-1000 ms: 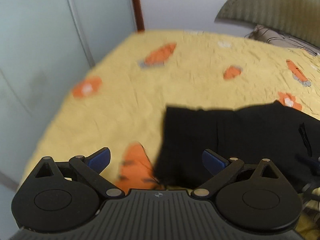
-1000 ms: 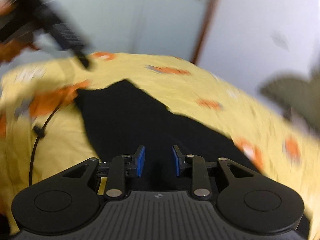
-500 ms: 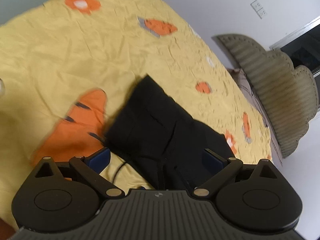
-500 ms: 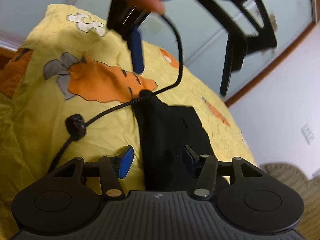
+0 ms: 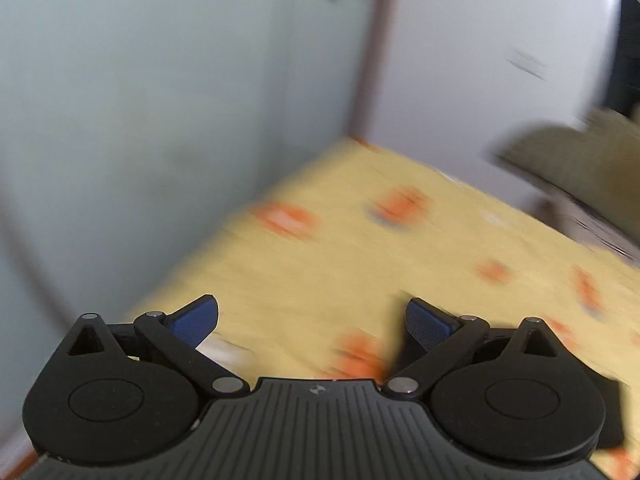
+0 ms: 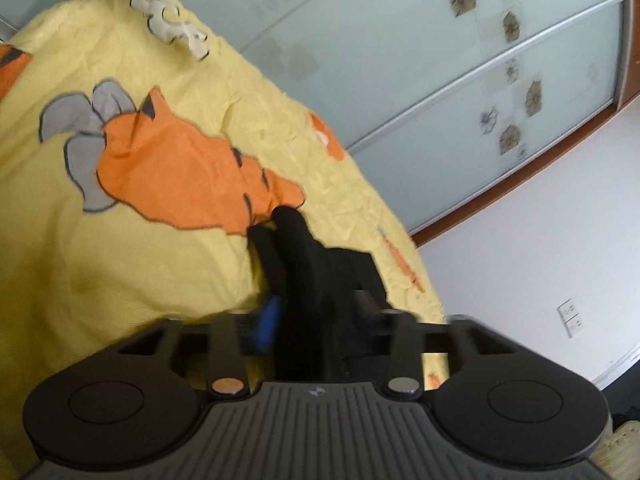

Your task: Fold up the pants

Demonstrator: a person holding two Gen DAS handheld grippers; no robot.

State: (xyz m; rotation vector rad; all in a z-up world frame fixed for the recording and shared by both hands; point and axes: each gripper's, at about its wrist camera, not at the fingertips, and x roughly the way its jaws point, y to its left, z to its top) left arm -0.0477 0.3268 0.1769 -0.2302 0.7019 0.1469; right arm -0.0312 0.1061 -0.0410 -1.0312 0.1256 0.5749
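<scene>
Left gripper spread, holding nothing, above the carrot-print bedspread. Right gripper straddles the bunched black pants; I can't tell if it's pinching. I judge the folding unfinished.

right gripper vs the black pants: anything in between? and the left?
Nothing visible stands in the way. The right gripper already has the black pants bunched between its fingers on the yellow bedspread; whether it is clamped is blurred. The left gripper is open over bare bedspread, pants only at its right edge.
</scene>
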